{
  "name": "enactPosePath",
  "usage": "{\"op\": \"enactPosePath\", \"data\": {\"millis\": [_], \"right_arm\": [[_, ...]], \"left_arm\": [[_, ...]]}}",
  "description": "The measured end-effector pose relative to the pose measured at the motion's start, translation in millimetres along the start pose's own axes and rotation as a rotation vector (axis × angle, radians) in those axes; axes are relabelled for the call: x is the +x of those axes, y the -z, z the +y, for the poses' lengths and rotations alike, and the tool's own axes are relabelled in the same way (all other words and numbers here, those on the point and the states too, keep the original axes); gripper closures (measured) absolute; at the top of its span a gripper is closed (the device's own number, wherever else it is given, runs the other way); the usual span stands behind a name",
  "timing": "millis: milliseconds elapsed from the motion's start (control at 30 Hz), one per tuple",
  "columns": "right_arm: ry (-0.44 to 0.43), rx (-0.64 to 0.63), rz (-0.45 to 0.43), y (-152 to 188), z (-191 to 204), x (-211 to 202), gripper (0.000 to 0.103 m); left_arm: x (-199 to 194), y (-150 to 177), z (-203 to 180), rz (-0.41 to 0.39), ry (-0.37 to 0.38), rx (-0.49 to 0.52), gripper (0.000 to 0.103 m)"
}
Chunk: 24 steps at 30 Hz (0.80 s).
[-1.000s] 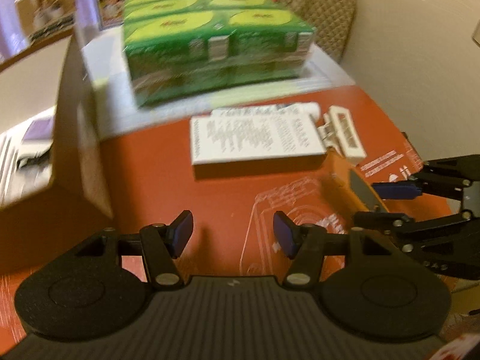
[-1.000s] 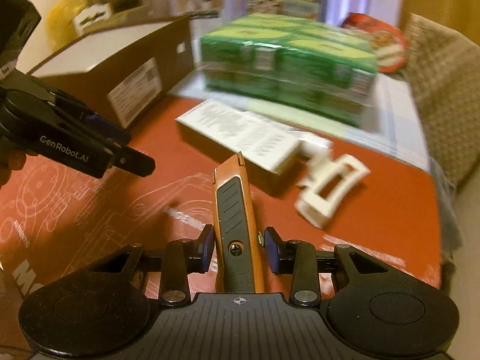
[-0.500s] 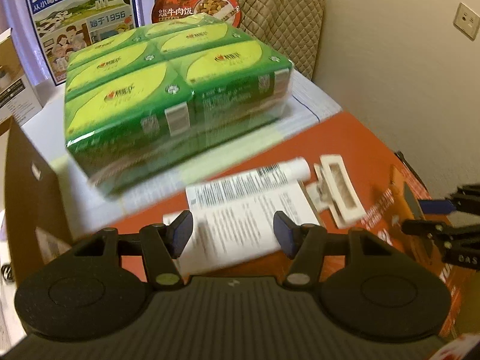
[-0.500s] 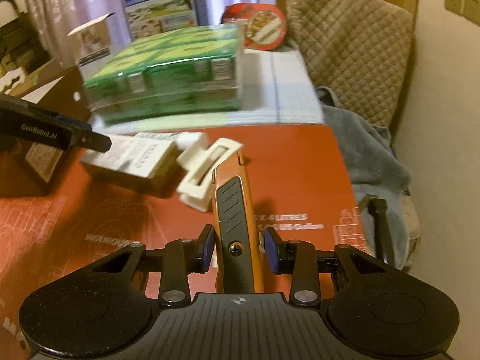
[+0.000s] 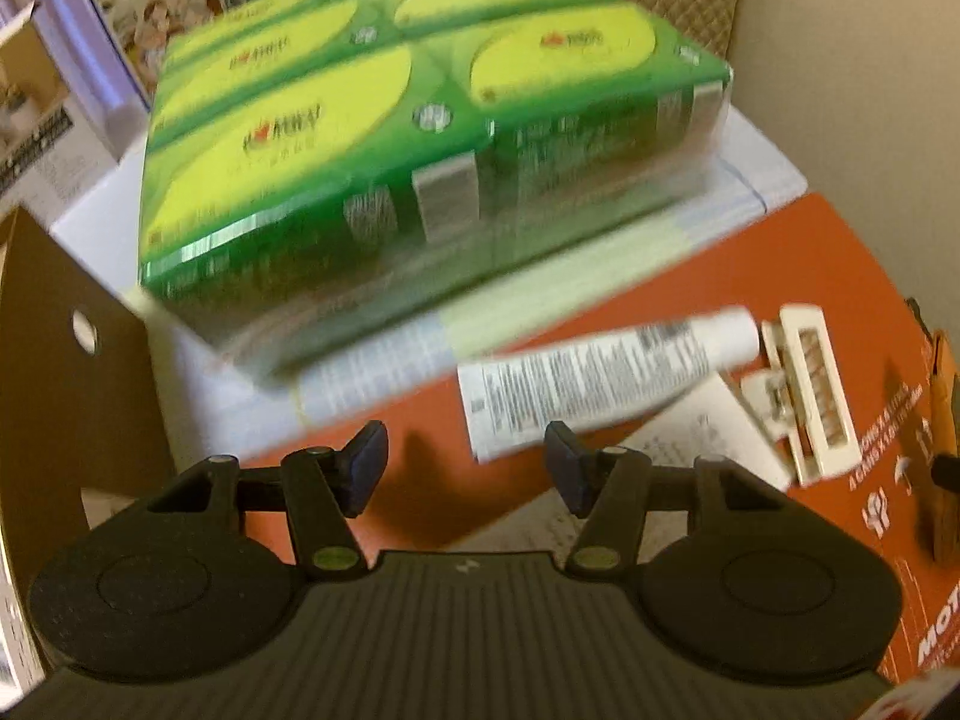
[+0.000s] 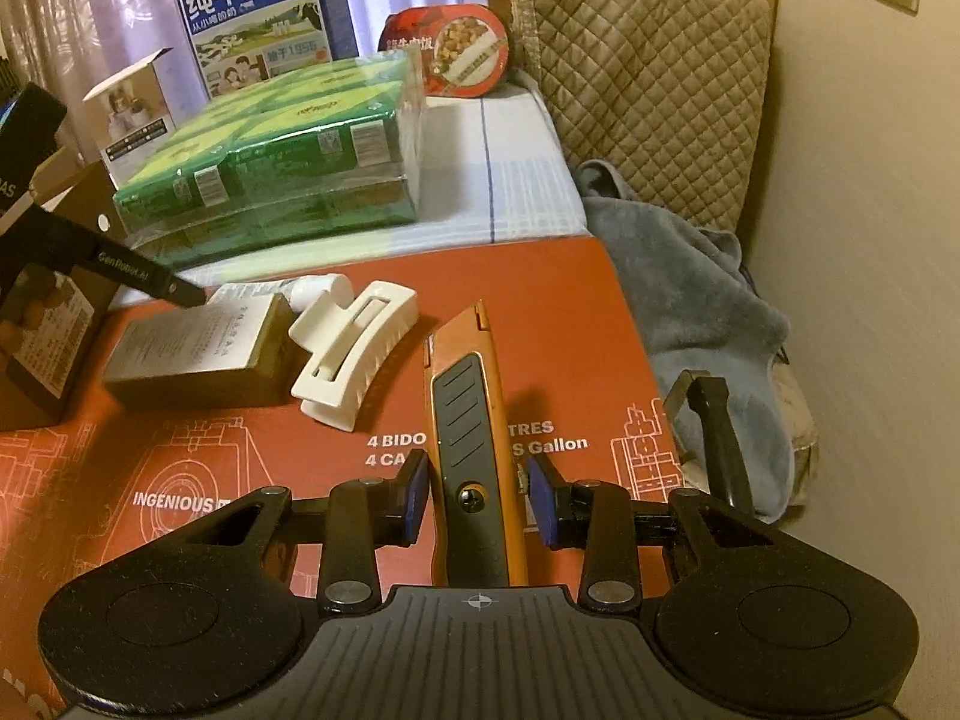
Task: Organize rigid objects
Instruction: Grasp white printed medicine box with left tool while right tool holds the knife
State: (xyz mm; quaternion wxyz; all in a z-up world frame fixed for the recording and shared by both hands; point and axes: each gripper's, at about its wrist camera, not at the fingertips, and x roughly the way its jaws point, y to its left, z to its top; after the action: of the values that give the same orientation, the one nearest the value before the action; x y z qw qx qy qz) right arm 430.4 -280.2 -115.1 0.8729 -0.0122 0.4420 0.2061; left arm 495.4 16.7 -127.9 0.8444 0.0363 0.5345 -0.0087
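Right tool [image 6: 478, 504] pinches the orange utility knife [image 6: 471, 420] near its tail, nose reaching out over the red printed carton [image 6: 540, 300]. Held so far back, the smooth, hard casing could likely pivot or slip between the pads. Left tool [image 5: 461, 468] hangs spread and empty above the white labelled box [image 5: 594, 378], beside a glossy cream hair claw [image 5: 810, 396] and slick film-wrapped green cartons [image 5: 420, 138]; its near pad might nudge the box.

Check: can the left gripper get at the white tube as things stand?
Probably yes. The left gripper has open, empty jaws, and the white tube lies just ahead on the red box with nothing between; the green pack sits behind it.
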Motion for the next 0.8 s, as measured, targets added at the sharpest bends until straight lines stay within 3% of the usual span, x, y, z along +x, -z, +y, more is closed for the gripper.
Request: {"op": "enactPosePath", "data": {"millis": [200, 367, 500, 567, 800], "right_arm": [[-0.014, 0.002, 0.008, 1, 1, 2, 0.071], [-0.018, 0.001, 0.008, 2, 1, 1, 0.071], [-0.017, 0.008, 0.010, 2, -1, 2, 0.071], [-0.017, 0.011, 0.007, 2, -1, 1, 0.071], [-0.013, 0.026, 0.000, 3, -4, -3, 0.071]], "left_arm": [[-13, 34, -9, 0.032, 0.041, -0.005, 0.049], [-34, 52, -6, -0.009, 0.075, -0.059, 0.049], [-53, 49, -17, -0.056, 0.156, -0.041, 0.045], [-57, 47, -28, -0.072, 0.177, -0.010, 0.039], [-43, 40, -61, -0.045, 0.207, 0.072, 0.037]]}}
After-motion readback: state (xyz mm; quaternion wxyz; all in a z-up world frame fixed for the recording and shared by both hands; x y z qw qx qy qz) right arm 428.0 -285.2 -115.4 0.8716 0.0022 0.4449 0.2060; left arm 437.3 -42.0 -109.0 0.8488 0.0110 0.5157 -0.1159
